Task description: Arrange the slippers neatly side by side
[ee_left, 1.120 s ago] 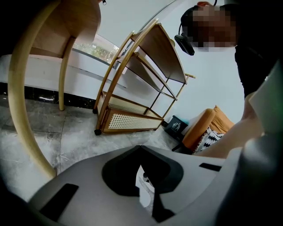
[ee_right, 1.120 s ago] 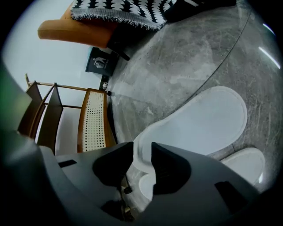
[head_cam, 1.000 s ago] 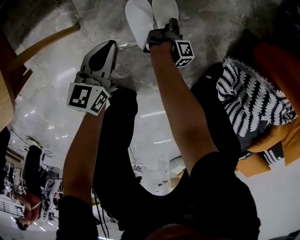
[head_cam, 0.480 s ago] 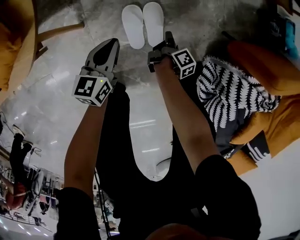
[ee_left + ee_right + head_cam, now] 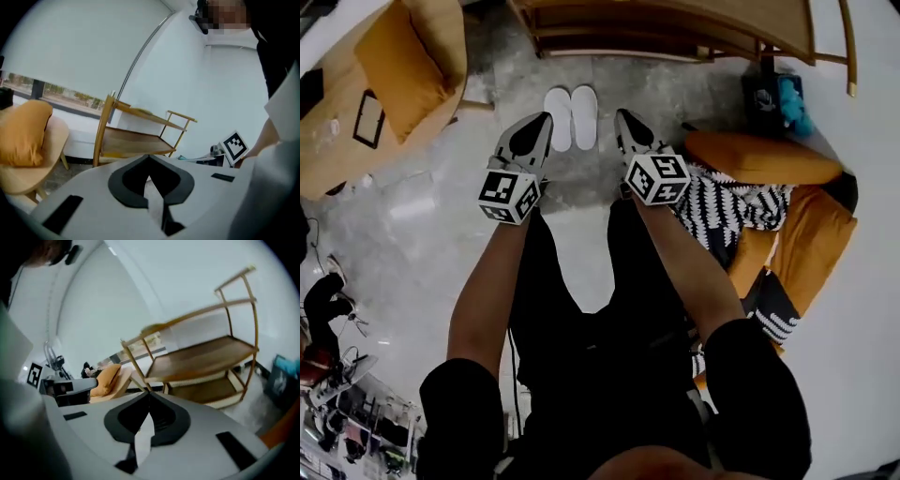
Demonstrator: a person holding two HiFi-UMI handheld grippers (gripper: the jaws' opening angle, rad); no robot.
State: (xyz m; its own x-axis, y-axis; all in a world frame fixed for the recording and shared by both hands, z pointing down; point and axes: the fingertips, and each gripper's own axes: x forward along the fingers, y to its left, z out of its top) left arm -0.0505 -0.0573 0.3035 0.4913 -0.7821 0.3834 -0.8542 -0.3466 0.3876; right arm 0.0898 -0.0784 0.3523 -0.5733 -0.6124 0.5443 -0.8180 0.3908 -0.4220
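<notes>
The slippers lie side by side on the floor. The fingers of the left gripper and right gripper are clenched on nothing. The task appears complete.

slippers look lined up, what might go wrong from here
1. The slippers lie side by side, and the left tool, shut and empty, seems close to the left one in the head view. A stray dip may knock the pair askew.
2. The wooden shelf stands just beyond them, so a push could slide one underneath.
</notes>
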